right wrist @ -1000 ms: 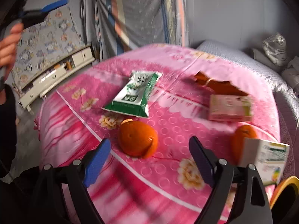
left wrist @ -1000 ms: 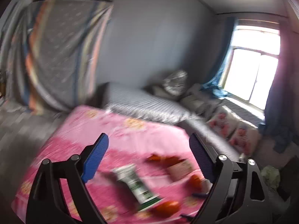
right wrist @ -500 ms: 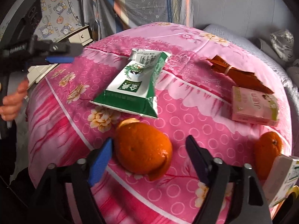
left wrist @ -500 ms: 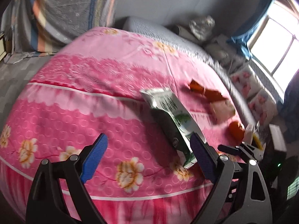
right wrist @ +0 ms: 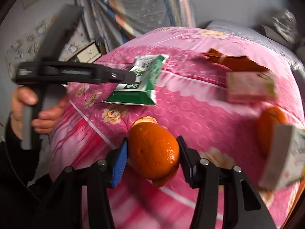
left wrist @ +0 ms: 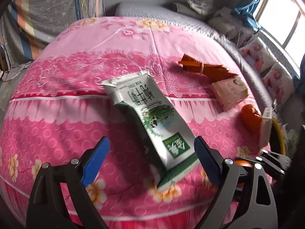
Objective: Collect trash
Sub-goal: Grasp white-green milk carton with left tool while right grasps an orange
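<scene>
Item: pink flowered cloth (left wrist: 57, 126), on which trash is spread. Right gripper (right wrist: 150, 152): jaws closing about an orange peel (right wrist: 153, 150), which sits between the pads near the cloth's front edge; the left pad is seen at the rind, the right pad just beside it, and firm contact cannot yet be confirmed. Left gripper (left wrist: 150, 154): jaws wide apart, nothing held, set over the near end of a green-and-white carton (left wrist: 150, 118) lying flat at mid-cloth; in the right view one of its fingers appears at the carton's edge, though contact cannot be told. Also listed: orange wrapper (left wrist: 204, 68) at the far side, pink box (left wrist: 228, 93) beside it, a second peel (left wrist: 250, 118) and a white box (left wrist: 266, 126) at the right edge, with a yellow rim (left wrist: 279, 135) just beyond it. Risks noted: the peel is judged hollow and soft, so it may be crushed, split or squeezed out of the closing pads, and a loose flap at its underside may be left behind. The cloth may be pinched and dragged if the pads are sunk too low, by which the other pieces would be shifted. The carton may be pushed away rather than caught, since its flat body is spanned at an angle. Blur makes fine judgement of both contacts uncertain.
</scene>
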